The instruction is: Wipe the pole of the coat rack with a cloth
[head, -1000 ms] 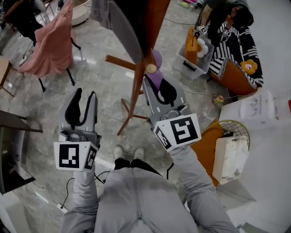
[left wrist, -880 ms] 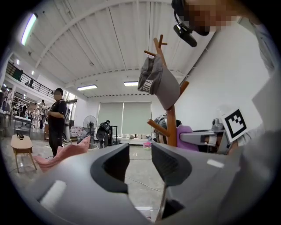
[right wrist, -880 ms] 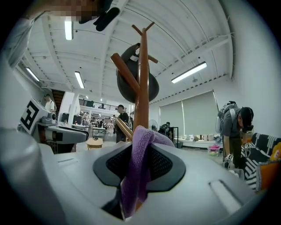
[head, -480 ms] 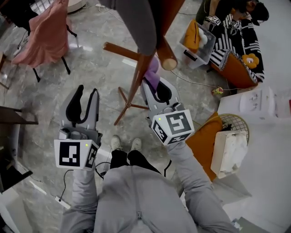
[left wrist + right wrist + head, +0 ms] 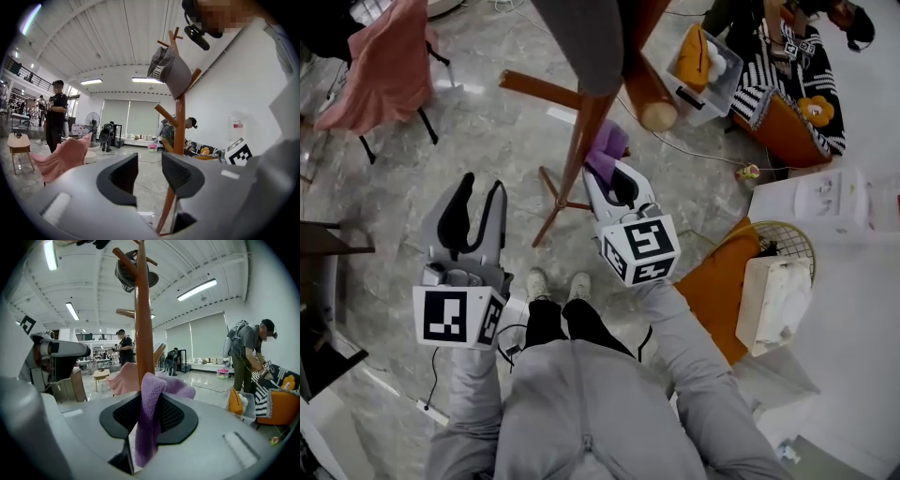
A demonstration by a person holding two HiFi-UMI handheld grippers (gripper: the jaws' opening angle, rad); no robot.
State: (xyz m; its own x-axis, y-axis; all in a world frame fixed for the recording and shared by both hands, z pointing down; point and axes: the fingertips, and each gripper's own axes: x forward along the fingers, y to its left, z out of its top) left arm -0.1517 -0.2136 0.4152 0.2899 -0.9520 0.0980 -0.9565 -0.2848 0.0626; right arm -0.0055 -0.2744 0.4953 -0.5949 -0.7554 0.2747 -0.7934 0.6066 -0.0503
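Note:
The brown wooden coat rack pole [image 5: 579, 150] rises in the middle of the head view, with a grey cap [image 5: 581, 37] hung near its top. My right gripper [image 5: 607, 178] is shut on a purple cloth [image 5: 607, 150], and the cloth presses against the pole's right side. In the right gripper view the purple cloth [image 5: 149, 413] is pinched between the jaws right in front of the pole [image 5: 143, 319]. My left gripper [image 5: 474, 204] hangs open and empty to the left of the pole. In the left gripper view the pole [image 5: 179, 122] stands beyond the right jaw.
The rack's legs [image 5: 553, 202] spread on the marble floor near the person's shoes [image 5: 555, 284]. A pink garment on a stand [image 5: 375, 66] is at the left. An orange cushion [image 5: 722, 291], a wire basket [image 5: 783, 253] and a clear bin [image 5: 705, 64] lie to the right.
My right gripper with the purple cloth has slid down the pole toward the person. The left gripper has stayed about where it was, open.

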